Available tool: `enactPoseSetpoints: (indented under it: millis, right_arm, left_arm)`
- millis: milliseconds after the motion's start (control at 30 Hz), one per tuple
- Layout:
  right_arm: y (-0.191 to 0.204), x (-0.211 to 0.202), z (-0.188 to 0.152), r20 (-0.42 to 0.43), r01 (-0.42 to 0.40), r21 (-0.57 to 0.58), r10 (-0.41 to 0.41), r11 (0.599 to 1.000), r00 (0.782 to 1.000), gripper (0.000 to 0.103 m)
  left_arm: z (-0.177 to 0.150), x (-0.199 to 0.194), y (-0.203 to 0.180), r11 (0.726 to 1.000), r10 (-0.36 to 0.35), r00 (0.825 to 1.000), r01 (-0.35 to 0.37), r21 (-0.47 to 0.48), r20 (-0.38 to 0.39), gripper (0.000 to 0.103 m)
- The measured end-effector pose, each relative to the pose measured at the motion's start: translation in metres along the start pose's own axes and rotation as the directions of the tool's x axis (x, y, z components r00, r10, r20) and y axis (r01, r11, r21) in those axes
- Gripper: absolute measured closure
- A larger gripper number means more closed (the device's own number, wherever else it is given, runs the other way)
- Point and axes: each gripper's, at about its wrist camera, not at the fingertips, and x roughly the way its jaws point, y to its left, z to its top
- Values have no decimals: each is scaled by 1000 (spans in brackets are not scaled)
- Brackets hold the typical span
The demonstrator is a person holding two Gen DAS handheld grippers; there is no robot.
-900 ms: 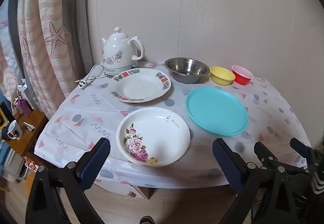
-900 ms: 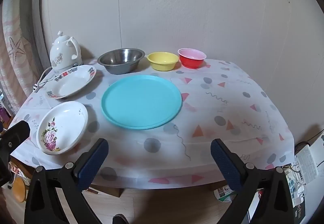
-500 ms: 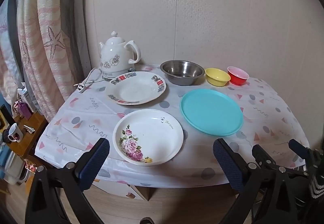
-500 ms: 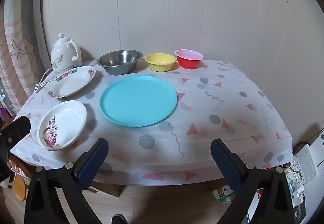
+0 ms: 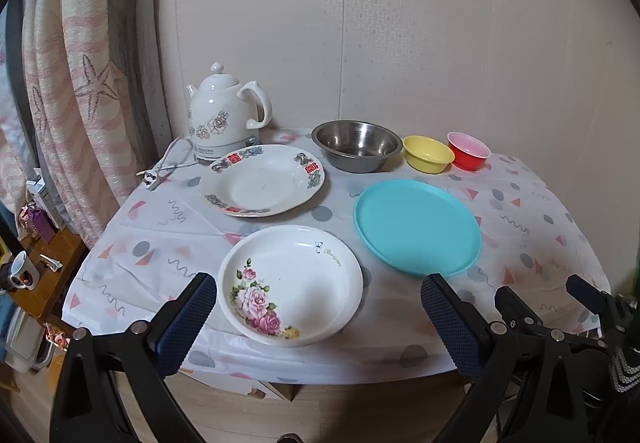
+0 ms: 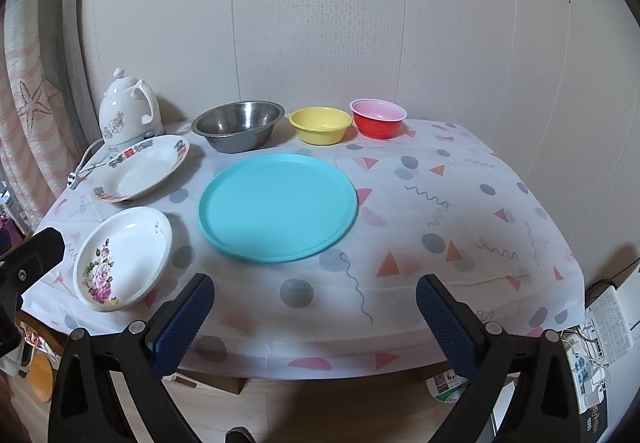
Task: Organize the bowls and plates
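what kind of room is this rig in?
Likely a home room, not a lab: small table under a patterned plastic cloth, floral electric kettle by starfish curtains, wallpapered wall.

Your left black two-finger gripper [image 5: 318, 317] and right black two-finger gripper [image 6: 314, 317] hover side by side, blue-padded fingers [image 6: 182, 317] spread wide, holding nothing.

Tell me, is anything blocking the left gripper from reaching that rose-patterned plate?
Nothing visible does. The left gripper is open at the table's near edge, and the rose plate lies straight ahead between its fingers, with only bare tablecloth around it.
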Motion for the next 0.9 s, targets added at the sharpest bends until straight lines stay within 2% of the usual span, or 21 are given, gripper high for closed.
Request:
enactPoseSetpoints:
  millis: [533,900]
  right_arm:
    - [8,31,19,-14,20,41,-19,999,1000,1]
    - [14,46,23,-27,30,53,-29,998,999,1]
  left_arm:
    - [27,34,4,997,-71,997,70,43,7,0]
    - [36,48,10,993,-93,996,93,68,6,0]
